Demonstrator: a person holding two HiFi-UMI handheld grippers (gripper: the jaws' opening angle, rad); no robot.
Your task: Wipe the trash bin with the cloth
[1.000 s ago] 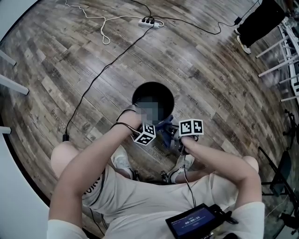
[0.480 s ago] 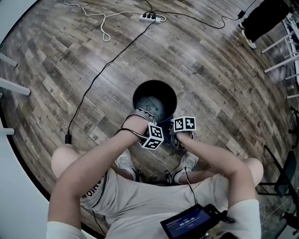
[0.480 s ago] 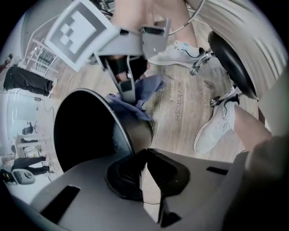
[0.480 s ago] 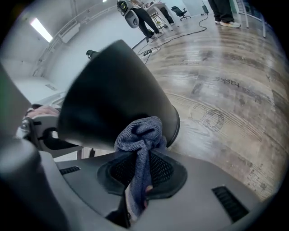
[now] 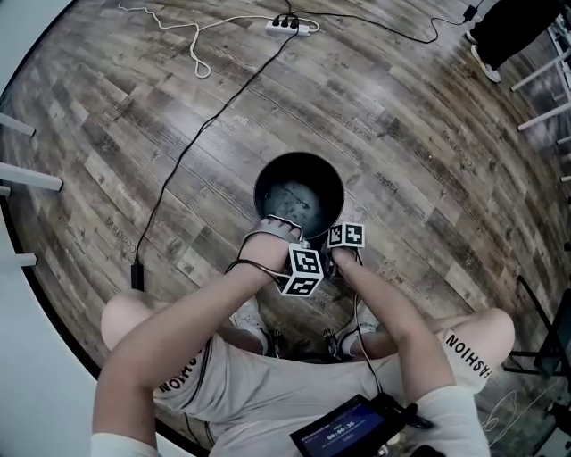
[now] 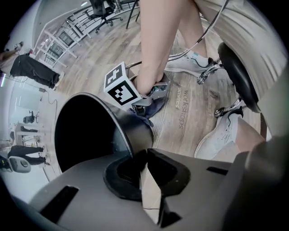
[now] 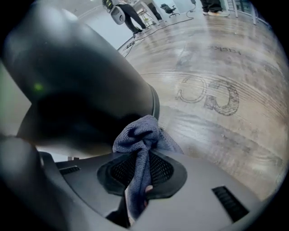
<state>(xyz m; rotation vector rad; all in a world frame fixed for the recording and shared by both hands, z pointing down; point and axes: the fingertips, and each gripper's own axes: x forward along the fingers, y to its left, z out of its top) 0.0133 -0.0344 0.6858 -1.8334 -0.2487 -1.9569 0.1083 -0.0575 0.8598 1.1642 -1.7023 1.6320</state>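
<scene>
A black round trash bin (image 5: 299, 192) stands on the wood floor in front of the seated person's knees. My left gripper (image 6: 143, 164) has just been closing and is now shut on the bin's near rim (image 6: 131, 135); its marker cube (image 5: 303, 270) shows in the head view. My right gripper (image 7: 140, 176) is shut on a blue-grey cloth (image 7: 142, 135), which is bunched against the bin's outer wall (image 7: 90, 90) low on the near right side. In the left gripper view the right gripper's cube (image 6: 121, 88) and the cloth (image 6: 153, 106) sit beside the bin.
A black cable (image 5: 187, 152) and a white cable (image 5: 192, 40) run across the floor to a power strip (image 5: 290, 27). The person's shoes (image 6: 226, 131) and stool feet (image 6: 207, 74) are close behind the bin. A screen (image 5: 348, 433) rests on the lap.
The right gripper has dropped down along the bin's near side with the cloth. The left hand shifted slightly along the rim and rolled. The view has tilted, so the bin sits lower.
</scene>
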